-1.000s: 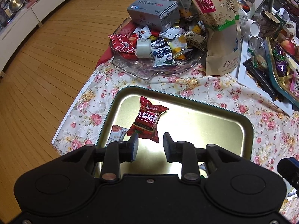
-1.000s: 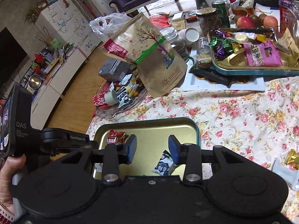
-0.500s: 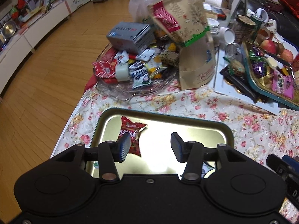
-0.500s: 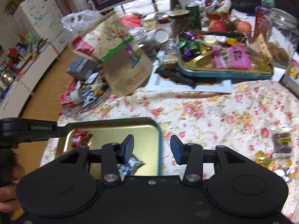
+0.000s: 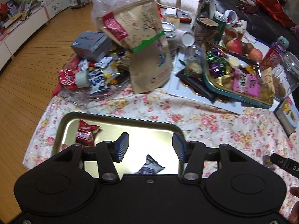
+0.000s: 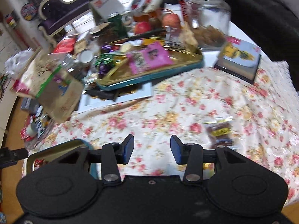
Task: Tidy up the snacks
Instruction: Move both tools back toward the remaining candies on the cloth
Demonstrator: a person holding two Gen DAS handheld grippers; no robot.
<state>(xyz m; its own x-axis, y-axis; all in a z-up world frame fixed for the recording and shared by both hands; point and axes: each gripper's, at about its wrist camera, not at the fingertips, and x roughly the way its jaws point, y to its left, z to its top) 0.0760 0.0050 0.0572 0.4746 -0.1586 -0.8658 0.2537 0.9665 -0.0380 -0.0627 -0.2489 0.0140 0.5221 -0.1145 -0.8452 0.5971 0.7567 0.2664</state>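
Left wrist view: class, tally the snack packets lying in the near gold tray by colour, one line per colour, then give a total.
Red packet: 1
Blue-and-white packet: 1
Mostly hidden packet at the tray's left edge, colour unclear: 1
Total in the gold tray: 3

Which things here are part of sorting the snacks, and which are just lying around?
Part of the job:
gold tray
red snack packet and dark blue snack packet, both in that tray
brown snack packet on the floral tablecloth
left gripper, jaws opening, empty
right gripper, empty

Just lying about:
kraft paper bag
grey box
glass jar
apples
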